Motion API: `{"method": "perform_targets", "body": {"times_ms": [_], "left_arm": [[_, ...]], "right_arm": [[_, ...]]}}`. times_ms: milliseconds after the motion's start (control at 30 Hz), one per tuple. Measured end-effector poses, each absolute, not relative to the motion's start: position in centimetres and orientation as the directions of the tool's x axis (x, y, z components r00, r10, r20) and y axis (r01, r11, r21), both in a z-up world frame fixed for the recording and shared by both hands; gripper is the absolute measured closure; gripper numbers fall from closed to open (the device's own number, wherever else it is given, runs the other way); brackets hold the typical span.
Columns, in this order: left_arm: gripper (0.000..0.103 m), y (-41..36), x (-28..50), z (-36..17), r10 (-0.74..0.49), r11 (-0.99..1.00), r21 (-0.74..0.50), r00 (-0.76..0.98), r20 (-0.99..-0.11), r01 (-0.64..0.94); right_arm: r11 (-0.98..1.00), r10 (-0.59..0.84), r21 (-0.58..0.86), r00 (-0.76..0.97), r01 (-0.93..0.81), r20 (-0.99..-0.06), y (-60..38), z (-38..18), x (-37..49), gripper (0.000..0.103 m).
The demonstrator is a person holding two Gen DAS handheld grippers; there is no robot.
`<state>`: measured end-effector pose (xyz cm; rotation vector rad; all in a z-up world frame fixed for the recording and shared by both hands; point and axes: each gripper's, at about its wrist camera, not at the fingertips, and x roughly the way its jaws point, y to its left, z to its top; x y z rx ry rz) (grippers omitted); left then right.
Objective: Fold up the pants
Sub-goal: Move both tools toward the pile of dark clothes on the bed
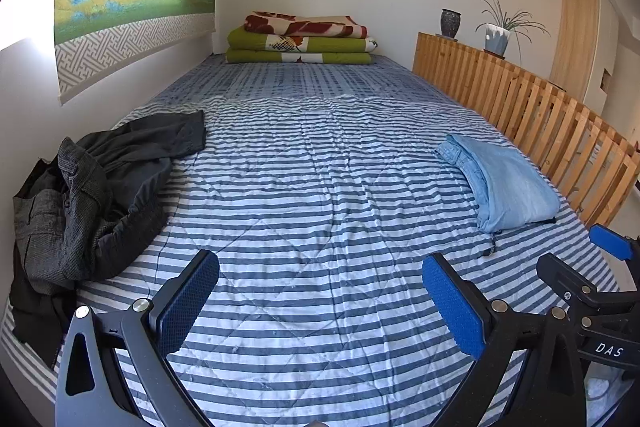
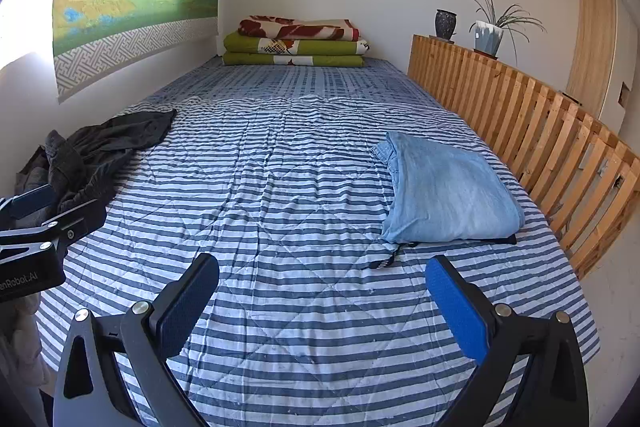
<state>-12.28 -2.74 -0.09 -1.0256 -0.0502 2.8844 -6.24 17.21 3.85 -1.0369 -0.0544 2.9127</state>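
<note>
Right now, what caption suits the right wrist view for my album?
Open right gripper hovers over striped bed; folded blue pants right, dark clothes left.

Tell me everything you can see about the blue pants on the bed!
The blue pants are light, faded denim by the look, folded into a neat flat bundle. The waistband end points toward the far wall. They lie on the striped quilt, near the wooden slat rail. A dark edge peeks from underneath, and a small dark strap lies beside it. No gripper touches them.

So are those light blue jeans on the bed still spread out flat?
No, the light blue jeans lie folded into a compact bundle beside the wooden rail.
</note>
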Motion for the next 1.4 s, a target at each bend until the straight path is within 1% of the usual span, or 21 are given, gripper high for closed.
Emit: {"method": "perform_targets", "body": {"times_ms": [267,400,567,767,933,1167,1400], "left_arm": [[0.001,-8.2,-13.6,-2.3,0.000,-0.998,-0.054,-0.762,-0.648,0.046],[0.001,-9.6,-13.7,-2.8,-0.006,-0.996,-0.061,-0.760,-0.649,0.059],[0.001,-8.1,-13.8,-3.3,0.016,-0.998,-0.054,-0.759,-0.651,0.025],[0.001,-6.7,-13.4,-4.2,0.034,-0.996,-0.086,-0.760,-0.649,0.029],[0.001,-5.6,-12.7,-4.7,0.007,-0.999,-0.032,-0.762,-0.648,0.017],[0.001,-6.0,-12.3,-5.0,0.022,-0.999,-0.040,-0.751,-0.660,0.006],[0.001,-6.6,-12.2,-4.3,0.028,-0.999,-0.048,-0.761,-0.648,0.004]], "right_arm": [[-0.997,0.027,-0.074,-0.764,0.027,-0.645,13.8,2.8,-9.5,0.001],[-0.997,0.012,-0.066,-0.764,0.041,-0.645,12.6,2.6,-10.3,0.001],[-0.998,0.038,-0.068,-0.766,0.007,-0.642,12.8,2.4,-10.4,0.001],[-0.998,0.059,-0.044,-0.763,-0.041,-0.644,14.6,2.6,-9.6,0.001],[-0.997,0.080,-0.059,-0.766,-0.054,-0.638,15.6,2.9,-9.2,0.001],[-0.995,0.096,-0.070,-0.767,-0.067,-0.634,16.2,3.0,-8.7,0.001],[-0.995,0.096,-0.072,-0.767,-0.064,-0.634,15.8,3.0,-8.5,0.001]]}}
